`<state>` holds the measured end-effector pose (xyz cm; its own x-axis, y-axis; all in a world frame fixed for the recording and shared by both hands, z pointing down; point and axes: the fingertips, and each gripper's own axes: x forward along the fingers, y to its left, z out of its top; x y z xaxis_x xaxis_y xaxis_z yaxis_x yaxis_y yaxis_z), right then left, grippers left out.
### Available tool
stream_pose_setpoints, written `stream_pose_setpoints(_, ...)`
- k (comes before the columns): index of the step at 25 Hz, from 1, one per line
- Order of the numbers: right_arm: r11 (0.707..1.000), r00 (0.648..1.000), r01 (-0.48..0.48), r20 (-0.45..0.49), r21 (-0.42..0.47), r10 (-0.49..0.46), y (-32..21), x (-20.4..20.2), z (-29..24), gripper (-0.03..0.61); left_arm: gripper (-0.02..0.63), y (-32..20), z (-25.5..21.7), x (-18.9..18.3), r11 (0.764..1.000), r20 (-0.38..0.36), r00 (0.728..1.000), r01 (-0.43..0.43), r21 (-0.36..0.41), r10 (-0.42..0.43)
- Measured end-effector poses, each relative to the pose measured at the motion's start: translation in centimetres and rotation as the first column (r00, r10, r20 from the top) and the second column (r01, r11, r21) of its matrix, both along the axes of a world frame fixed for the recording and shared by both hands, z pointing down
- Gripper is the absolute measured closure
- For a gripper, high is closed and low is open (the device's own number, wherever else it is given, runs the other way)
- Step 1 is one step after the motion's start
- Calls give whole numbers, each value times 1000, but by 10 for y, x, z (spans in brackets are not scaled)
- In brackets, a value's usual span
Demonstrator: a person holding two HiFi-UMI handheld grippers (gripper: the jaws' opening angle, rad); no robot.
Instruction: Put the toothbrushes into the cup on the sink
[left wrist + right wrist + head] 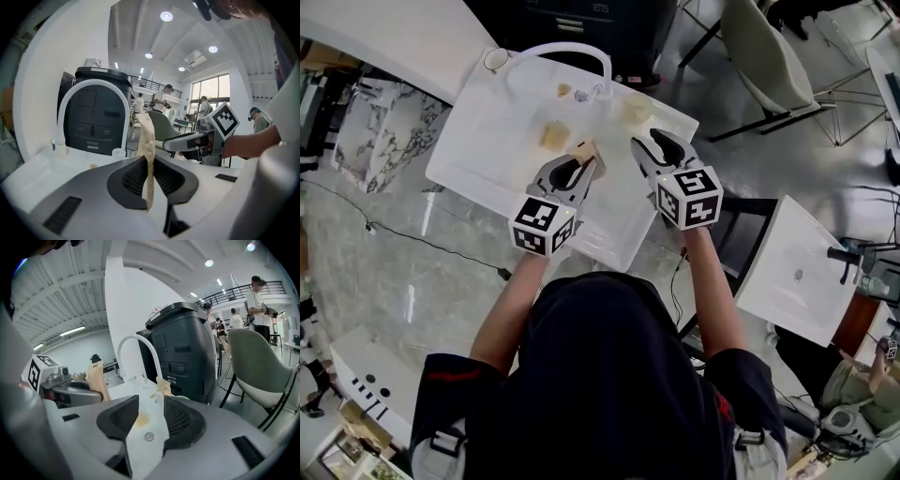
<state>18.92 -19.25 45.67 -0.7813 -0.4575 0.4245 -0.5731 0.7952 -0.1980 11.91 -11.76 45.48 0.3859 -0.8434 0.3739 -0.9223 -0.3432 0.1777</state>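
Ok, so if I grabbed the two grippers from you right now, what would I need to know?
Left gripper: shut on a tan packet, probably a wrapped toothbrush, held over the sink.
Right gripper: open, nothing in it.
Cup: on the sink's far corner beside the faucet; nothing seems to be in it.
Left to do: drop this packet in the cup, then the other tan packets lying in the basin.

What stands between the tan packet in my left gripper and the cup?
Nothing upright visible. Another packet lies flat on the sink along the way; the faucet arch rises right beside the cup.
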Motion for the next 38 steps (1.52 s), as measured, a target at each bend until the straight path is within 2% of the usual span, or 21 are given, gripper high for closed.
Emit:
stream_pose_setpoints(2,1000,1000,24,0,0,-24,4,1,1,404,569,3,0,0,1000,3,1000,23,4,-23)
stream_pose_setpoints(7,996,996,89,31,-20,-88,13,3,2,495,569,7,2,4,998,13,997,70,9,-70)
stream_pose_setpoints(10,990,988,141,64,-28,-139,21,-2,-4,516,569,10,1,5,996,19,996,90,8,-90)
stream_pose_setpoints(23,961,958,274,100,-36,-269,40,-33,-2,532,569,31,0,-8,986,63,984,169,-5,-169)
stream_pose_setpoints(32,927,926,373,85,-49,-368,78,-85,3,532,569,67,2,-54,965,48,964,263,-4,-263)
stream_pose_setpoints(38,906,905,422,73,-39,-418,112,-131,2,532,569,111,1,-103,942,44,941,337,7,-337)
